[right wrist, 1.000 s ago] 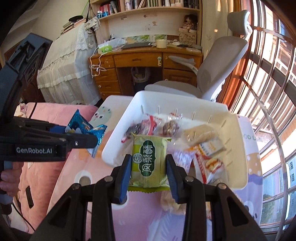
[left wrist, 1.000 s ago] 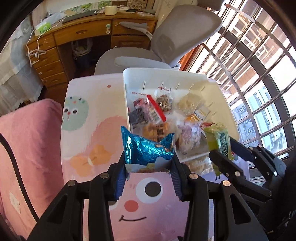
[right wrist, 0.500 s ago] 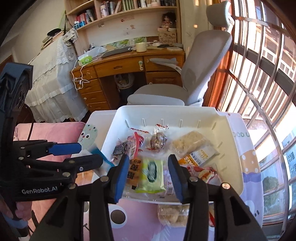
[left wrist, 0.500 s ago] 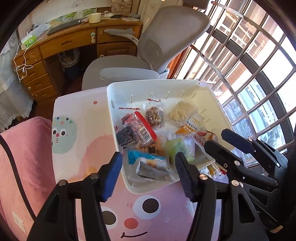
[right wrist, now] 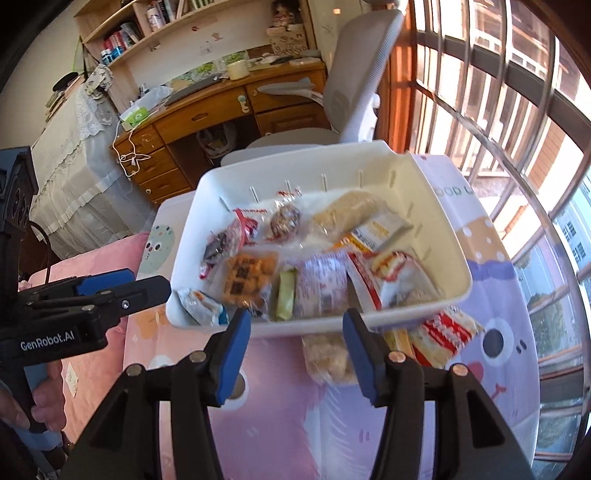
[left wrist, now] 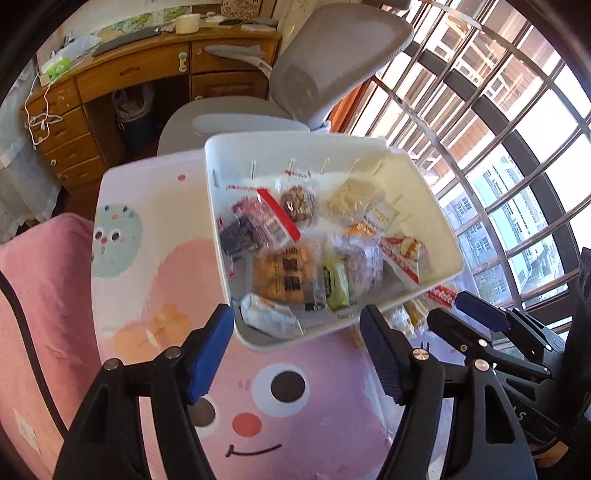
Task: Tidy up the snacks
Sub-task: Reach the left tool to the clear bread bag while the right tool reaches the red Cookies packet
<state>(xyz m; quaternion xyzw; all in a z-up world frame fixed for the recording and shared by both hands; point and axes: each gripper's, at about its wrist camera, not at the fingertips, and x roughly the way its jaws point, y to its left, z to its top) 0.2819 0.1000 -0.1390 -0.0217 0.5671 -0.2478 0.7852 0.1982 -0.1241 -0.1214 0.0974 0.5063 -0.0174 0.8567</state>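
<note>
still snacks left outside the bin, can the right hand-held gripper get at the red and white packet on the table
Probably yes: the right hand-held gripper is open and empty, and the red and white packet lies uncovered beside the bin.

At the far side of the room you see a wooden desk (right wrist: pixel 207 122) with drawers, cluttered on top, and a bookshelf (right wrist: pixel 147 22) on the pale wall above it. A grey office chair (left wrist: pixel 295 96) stands just right of the desk, near the bench. To your right, a tall barred window (left wrist: pixel 498 147) lets in strong daylight, with buildings outside. On the far left a white lace cloth (right wrist: pixel 70 166) drapes some furniture, and a pink bed cover (left wrist: pixel 37 314) lies near left.
</note>
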